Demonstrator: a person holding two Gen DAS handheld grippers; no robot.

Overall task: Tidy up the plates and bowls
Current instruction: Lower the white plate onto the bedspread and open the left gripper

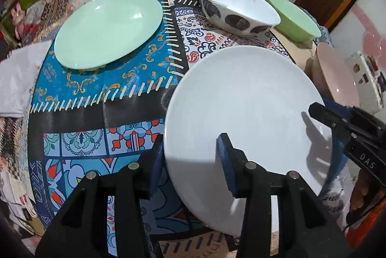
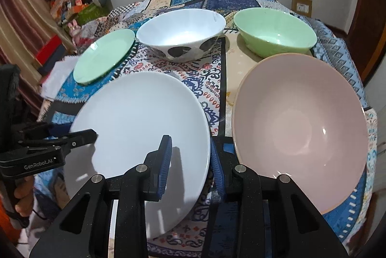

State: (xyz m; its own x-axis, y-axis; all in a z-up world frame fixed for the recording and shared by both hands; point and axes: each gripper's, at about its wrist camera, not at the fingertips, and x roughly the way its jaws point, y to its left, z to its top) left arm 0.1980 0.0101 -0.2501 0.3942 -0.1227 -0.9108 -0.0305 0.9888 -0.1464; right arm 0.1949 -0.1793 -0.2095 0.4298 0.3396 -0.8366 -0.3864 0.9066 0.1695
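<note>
White plate (image 1: 243,111) is clamped at its left and right rims between both grippers' jaws, left gripper (image 1: 190,161) and right gripper (image 2: 190,164), above the table (image 1: 101,113).

Counter under a patchwork cloth, with 5 dishes on it

The counter (image 2: 224,70) is covered by a blue patterned patchwork tablecloth (image 1: 96,113). On the cloth lie a white plate (image 2: 137,118), a mint-green plate (image 2: 103,57), a white bowl with dark spots (image 2: 181,36), a green bowl (image 2: 275,33) and a large pink bowl (image 2: 301,125), each apart from the others.
</note>
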